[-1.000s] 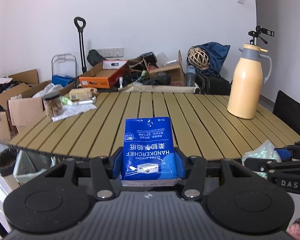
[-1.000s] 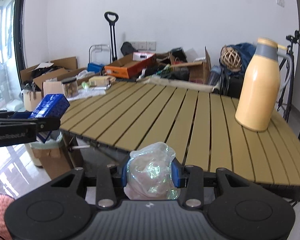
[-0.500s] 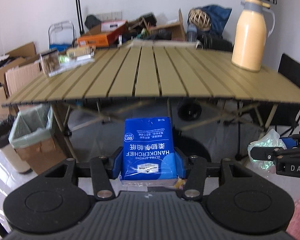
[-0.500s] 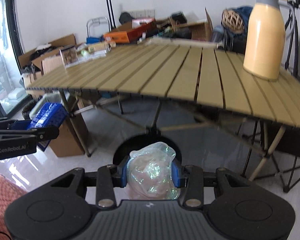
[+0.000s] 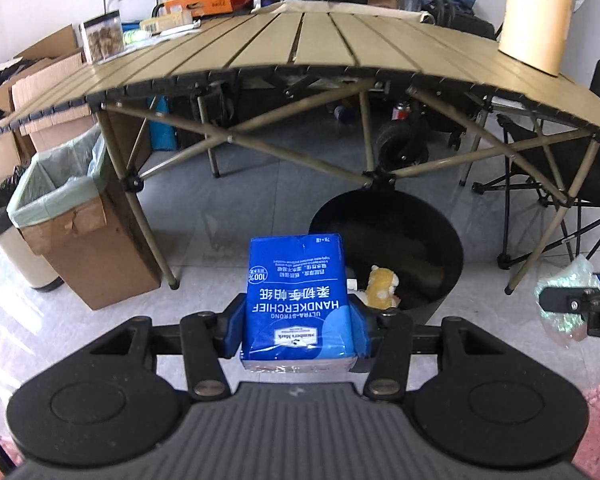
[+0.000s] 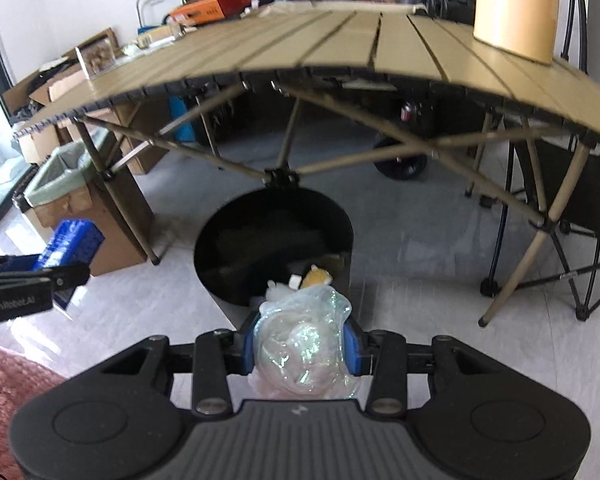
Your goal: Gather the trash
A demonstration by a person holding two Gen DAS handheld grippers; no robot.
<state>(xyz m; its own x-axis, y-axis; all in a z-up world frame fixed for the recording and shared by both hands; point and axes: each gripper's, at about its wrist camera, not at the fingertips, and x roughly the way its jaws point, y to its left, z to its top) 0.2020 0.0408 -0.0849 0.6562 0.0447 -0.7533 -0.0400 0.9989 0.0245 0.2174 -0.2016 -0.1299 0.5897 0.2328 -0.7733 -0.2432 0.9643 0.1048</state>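
Note:
My left gripper (image 5: pixel 298 330) is shut on a blue handkerchief tissue pack (image 5: pixel 298 296), held just in front of a round black trash bin (image 5: pixel 416 236) on the floor under the table. My right gripper (image 6: pixel 302 350) is shut on a crumpled clear plastic bag (image 6: pixel 302 346), right at the near rim of the same black bin (image 6: pixel 268 236). Inside the bin lie a small yellow plush toy (image 5: pixel 382 286) and some white scraps. Each gripper shows at the edge of the other's view: the left one (image 6: pixel 28 284) with its blue pack, the right one (image 5: pixel 572 300) with the bag.
A slatted folding table (image 5: pixel 340 44) stands over the bin, its crossed legs close behind. A cream thermos (image 5: pixel 538 20) stands on the table's right. A lined cardboard box (image 5: pixel 72 220) sits left of the bin, a folding chair (image 5: pixel 572 176) to the right. Clutter lines the back wall.
Both grippers have dropped from above the tabletop to below its edge and tilted down. The black bin has come into view in front of them. Both grips are unchanged.

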